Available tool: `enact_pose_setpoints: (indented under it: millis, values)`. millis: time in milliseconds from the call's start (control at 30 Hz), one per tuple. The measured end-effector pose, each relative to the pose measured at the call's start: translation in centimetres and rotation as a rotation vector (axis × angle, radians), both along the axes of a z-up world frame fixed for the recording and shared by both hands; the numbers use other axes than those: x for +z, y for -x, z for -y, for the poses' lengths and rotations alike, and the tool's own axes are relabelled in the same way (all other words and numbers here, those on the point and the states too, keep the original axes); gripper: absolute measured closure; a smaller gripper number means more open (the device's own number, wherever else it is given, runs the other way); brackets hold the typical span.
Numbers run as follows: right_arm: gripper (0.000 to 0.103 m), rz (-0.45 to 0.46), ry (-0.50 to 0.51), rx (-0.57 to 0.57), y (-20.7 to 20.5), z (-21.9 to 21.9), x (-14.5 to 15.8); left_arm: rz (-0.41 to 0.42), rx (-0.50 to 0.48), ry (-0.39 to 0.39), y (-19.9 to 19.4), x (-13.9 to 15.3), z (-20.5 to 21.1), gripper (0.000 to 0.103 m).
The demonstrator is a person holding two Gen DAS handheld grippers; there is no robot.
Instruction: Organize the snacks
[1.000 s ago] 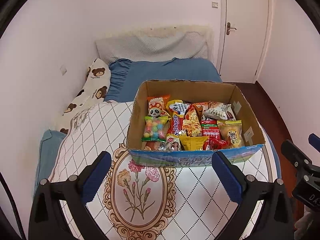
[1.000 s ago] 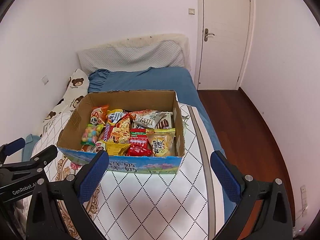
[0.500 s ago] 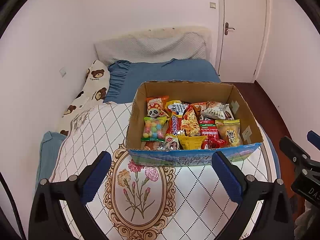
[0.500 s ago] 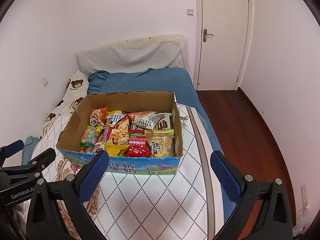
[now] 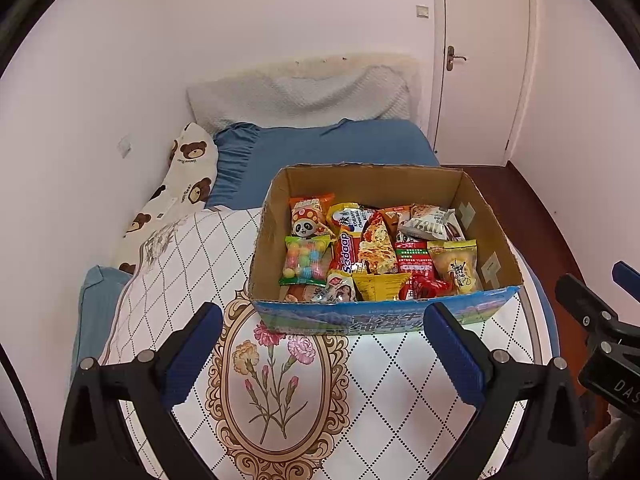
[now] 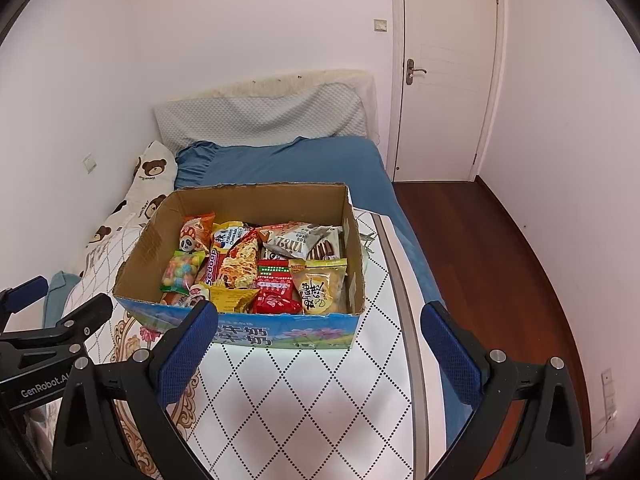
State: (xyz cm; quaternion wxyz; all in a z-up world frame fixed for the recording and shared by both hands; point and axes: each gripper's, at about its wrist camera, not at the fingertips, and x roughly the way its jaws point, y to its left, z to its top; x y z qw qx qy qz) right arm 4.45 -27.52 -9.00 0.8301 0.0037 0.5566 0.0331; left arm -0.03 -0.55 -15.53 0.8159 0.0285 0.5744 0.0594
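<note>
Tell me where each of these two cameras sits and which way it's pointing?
Left wrist view: sits on the left gripper, facing the open cardboard snack box on the quilted bed cover; its blue-padded fingers show, the right gripper at the right edge.
Right wrist view: sits on the right gripper, facing the same box from further right; the left gripper shows at the left edge.
Shared: box, bed, white door.

**Where everything sits around the box**

The box [image 5: 384,316] stands on the bed [image 5: 280,360], on the quilt [image 5: 168,272], with the snack packets [image 5: 380,248] packed inside it. Behind the box lie a sheet [image 5: 328,144] and, further back against the wall, a pillow [image 5: 304,96]. Left of the box a bear cushion [image 5: 176,196] runs along the wall. Right of the box is the floor [image 6: 480,248], with the door [image 6: 444,72] behind it.
</note>
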Motion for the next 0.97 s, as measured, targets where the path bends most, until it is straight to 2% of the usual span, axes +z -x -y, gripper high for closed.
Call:
enact_pose_setpoints:
  millis: [967]
  values:
    - [0.000,0.003,-0.006,-0.020,0.6,0.2,0.6,0.033,-0.004,-0.005,0.0,1.1,0.3,0.000]
